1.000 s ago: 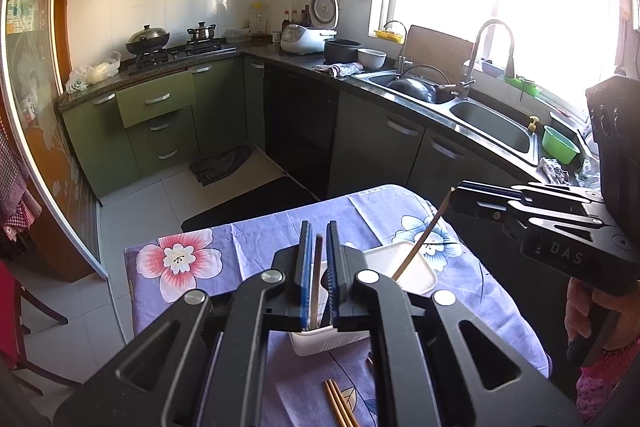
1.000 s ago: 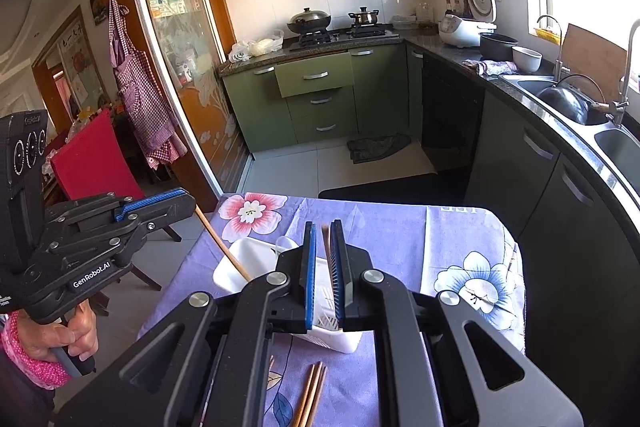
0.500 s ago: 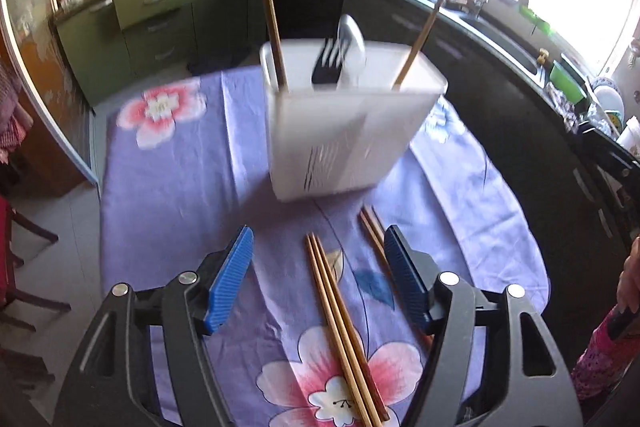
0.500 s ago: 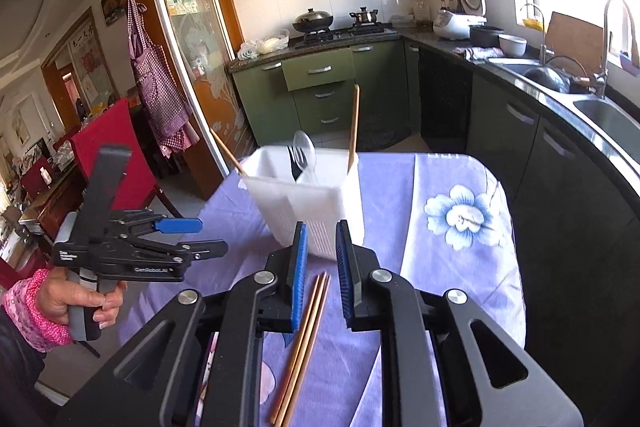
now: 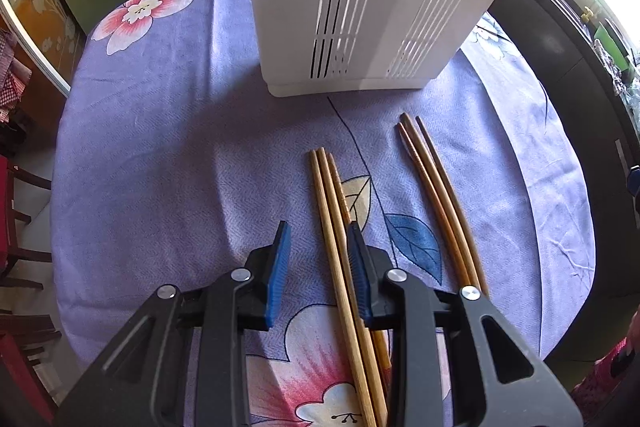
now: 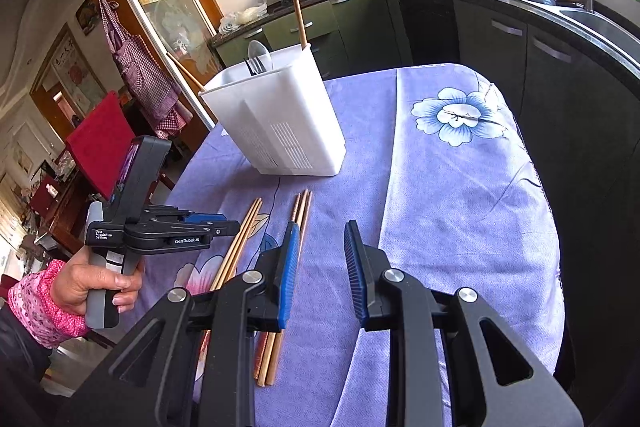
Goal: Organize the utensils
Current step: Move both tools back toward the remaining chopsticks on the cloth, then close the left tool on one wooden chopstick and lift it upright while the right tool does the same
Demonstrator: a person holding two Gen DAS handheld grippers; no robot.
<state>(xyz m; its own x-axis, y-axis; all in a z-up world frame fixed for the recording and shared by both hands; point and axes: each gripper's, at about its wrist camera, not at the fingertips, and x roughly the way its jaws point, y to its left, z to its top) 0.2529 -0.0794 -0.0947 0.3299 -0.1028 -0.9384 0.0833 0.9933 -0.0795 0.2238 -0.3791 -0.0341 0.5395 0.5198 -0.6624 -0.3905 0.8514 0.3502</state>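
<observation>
A white utensil holder (image 5: 360, 7) (image 6: 280, 123) stands on the purple flowered tablecloth (image 5: 160, 147), with two chopsticks, a spoon and a fork in it. Two bundles of chopsticks lie in front of it. My left gripper (image 5: 318, 227) (image 6: 234, 223) points down over the light chopsticks (image 5: 326, 195) (image 6: 230, 259). Its jaws are closing, with the bundle between them beside the right pad and the left pad still apart. My right gripper (image 6: 322, 225) hovers low over the cloth. Its jaws are opening with nothing between them, and the darker chopsticks (image 5: 436, 195) (image 6: 304, 207) pass under its left finger.
A hand in a pink sleeve (image 6: 80, 291) holds the left gripper at the table's left edge. A red chair (image 6: 100, 139) stands beyond that edge. Dark kitchen cabinets and a sink counter (image 6: 560, 27) run along the right. The cloth to the right of the chopsticks is bare.
Both grippers let go of chopsticks that now stand in the holder and came down toward the table. The left jaws spread wide and then narrowed around the light bundle. The right jaws parted.
</observation>
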